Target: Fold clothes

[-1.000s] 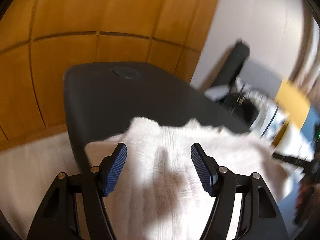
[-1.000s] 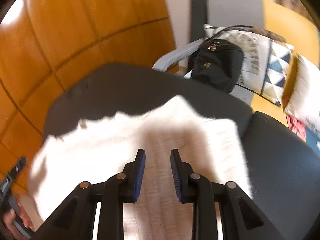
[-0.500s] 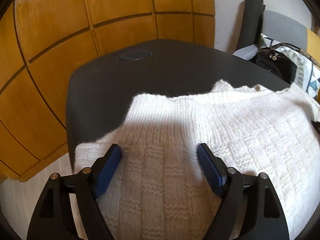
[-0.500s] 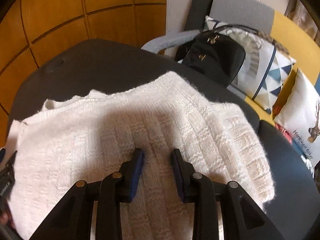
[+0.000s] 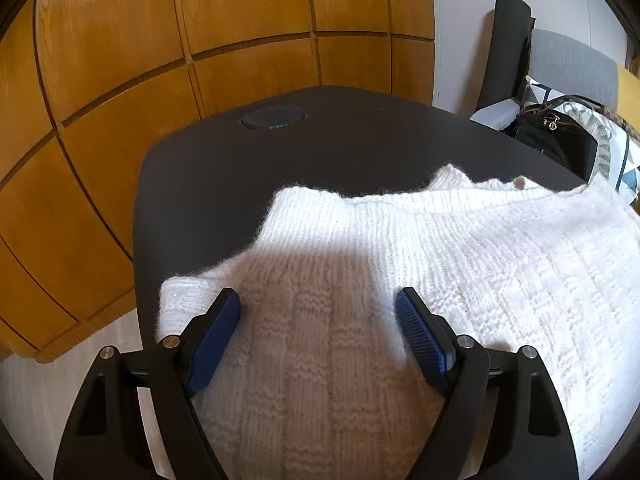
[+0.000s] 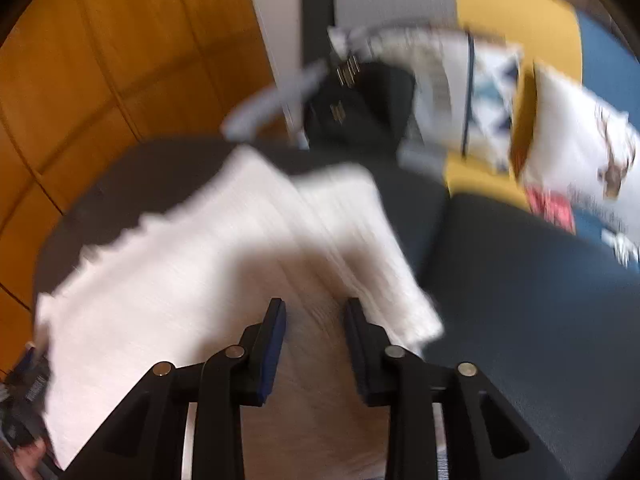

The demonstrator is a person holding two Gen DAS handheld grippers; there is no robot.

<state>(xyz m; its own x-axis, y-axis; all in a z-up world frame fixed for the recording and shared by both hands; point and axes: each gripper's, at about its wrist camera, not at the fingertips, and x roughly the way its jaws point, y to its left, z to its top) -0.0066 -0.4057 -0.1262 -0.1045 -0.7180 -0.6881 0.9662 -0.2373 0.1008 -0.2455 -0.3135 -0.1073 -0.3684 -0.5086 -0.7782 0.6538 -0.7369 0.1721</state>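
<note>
A white knitted sweater [image 5: 460, 248] lies spread on a dark table [image 5: 240, 168]. One end of it hangs over the table's near left edge. My left gripper [image 5: 316, 294] is open wide just over that end, its blue pads [image 5: 216, 332] either side of a band of knit and not pressing it. In the blurred right wrist view the sweater [image 6: 200, 248] also covers the table [image 6: 140, 168]. My right gripper [image 6: 314, 304] stands over the sweater's right part near its corner. Its jaws are a narrow gap apart, with shaded knit showing between them.
Wood panelling [image 5: 120, 80] rises behind the table, and a round dark cap [image 5: 274, 117] sits in the tabletop's far end. Off the far right are a black handbag [image 6: 360, 108] and patterned cushions [image 6: 576, 136]. A dark upholstered seat [image 6: 520, 300] adjoins the table on the right.
The left jaws opened wider and that gripper came down closer to the sweater, then held still. The right wrist view has swung and blurred; its jaw gap looks about the same.
</note>
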